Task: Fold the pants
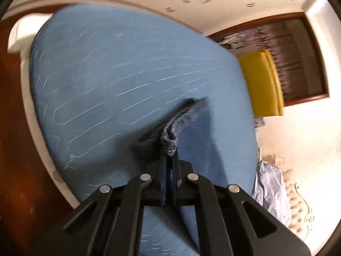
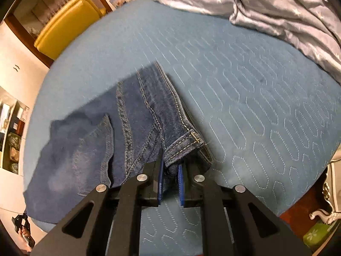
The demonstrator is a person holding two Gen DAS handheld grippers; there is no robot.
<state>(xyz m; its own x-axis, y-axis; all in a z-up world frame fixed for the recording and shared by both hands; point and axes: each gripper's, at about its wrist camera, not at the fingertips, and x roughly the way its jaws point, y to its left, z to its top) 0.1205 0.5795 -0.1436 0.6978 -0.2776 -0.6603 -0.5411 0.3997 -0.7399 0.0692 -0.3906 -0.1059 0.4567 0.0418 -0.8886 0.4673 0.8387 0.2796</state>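
Right wrist view: my right tool (image 2: 170, 171) pinches the jeans (image 2: 136, 115) hem; left tool (image 1: 169, 160) clamps bunched denim. Advice: lift level, taut over the bed (image 2: 245, 98).

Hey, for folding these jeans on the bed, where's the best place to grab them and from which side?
Grip the jeans at the stitched hem corners, coming in over the bed's near edge. The right gripper and left gripper each pinch denim already; the thick hem gives a firm hold.

Dark blue pants (image 2: 136, 115), pale-stitched; light blue quilted bedcover (image 2: 245, 98); greyish, perhaps star-printed blanket (image 2: 266, 2); yellow chair (image 2: 66, 23).
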